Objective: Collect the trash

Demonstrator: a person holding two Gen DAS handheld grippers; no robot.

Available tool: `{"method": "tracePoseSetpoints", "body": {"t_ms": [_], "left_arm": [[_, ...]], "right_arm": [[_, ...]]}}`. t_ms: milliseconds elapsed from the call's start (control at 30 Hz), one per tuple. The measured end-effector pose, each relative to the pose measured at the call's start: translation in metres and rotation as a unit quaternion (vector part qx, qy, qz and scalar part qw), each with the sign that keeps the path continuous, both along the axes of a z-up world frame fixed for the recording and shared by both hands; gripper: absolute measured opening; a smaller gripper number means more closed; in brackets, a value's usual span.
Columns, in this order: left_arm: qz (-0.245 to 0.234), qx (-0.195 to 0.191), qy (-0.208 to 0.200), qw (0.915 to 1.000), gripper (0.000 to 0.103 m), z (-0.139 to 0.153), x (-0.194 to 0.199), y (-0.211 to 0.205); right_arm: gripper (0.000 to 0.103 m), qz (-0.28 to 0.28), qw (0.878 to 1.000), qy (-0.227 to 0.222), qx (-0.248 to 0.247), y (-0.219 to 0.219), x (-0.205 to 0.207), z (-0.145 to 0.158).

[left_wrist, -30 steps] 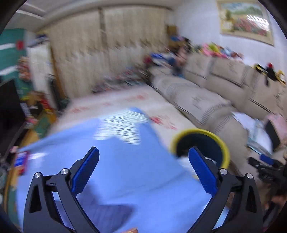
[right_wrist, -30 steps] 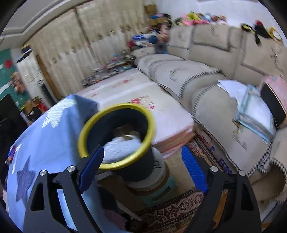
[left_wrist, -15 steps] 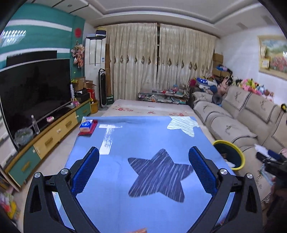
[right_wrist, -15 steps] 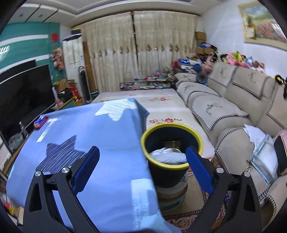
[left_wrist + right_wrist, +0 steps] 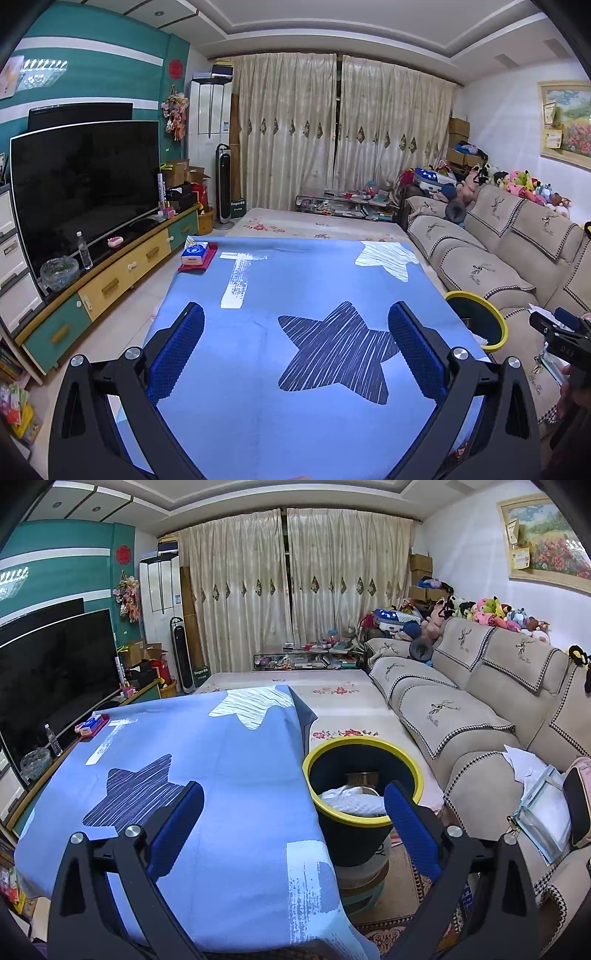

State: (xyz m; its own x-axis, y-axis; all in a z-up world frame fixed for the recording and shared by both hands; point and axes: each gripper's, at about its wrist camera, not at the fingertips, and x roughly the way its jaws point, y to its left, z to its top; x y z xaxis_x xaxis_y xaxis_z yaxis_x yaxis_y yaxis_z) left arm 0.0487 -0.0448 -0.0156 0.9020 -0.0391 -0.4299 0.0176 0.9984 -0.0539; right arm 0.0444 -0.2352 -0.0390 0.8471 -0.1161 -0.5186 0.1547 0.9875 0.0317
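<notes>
Both cameras had swung level from the bin. Left wrist: the left gripper (image 5: 295,350) hovered open and empty over the blue tablecloth (image 5: 295,280). Right wrist: the right gripper (image 5: 293,825) gaped empty; white trash (image 5: 351,802) lay inside the yellow-rimmed bin (image 5: 364,746) beside the table, likely within dropping reach.

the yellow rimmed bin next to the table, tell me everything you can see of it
The bin is a round, dark navy bucket with a bright yellow rim, plastic by the look of it. It stands upright and open, with no lid, raised on a stack of round stool-like things beside the edge of the blue star tablecloth, with the sofa on its other side. Inside lies crumpled white paper or plastic and something brownish behind it. Neither gripper touches it.
</notes>
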Motion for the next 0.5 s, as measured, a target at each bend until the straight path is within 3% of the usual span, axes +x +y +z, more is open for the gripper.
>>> {"method": "tracePoseSetpoints", "body": {"t_ms": [500], "left_arm": [[-0.001, 0.002, 0.007, 1.0, 0.098, -0.001, 0.015, -0.007]], "right_arm": [[0.093, 0.001, 1.0, 0.006, 0.003, -0.003, 0.005, -0.004]]}}
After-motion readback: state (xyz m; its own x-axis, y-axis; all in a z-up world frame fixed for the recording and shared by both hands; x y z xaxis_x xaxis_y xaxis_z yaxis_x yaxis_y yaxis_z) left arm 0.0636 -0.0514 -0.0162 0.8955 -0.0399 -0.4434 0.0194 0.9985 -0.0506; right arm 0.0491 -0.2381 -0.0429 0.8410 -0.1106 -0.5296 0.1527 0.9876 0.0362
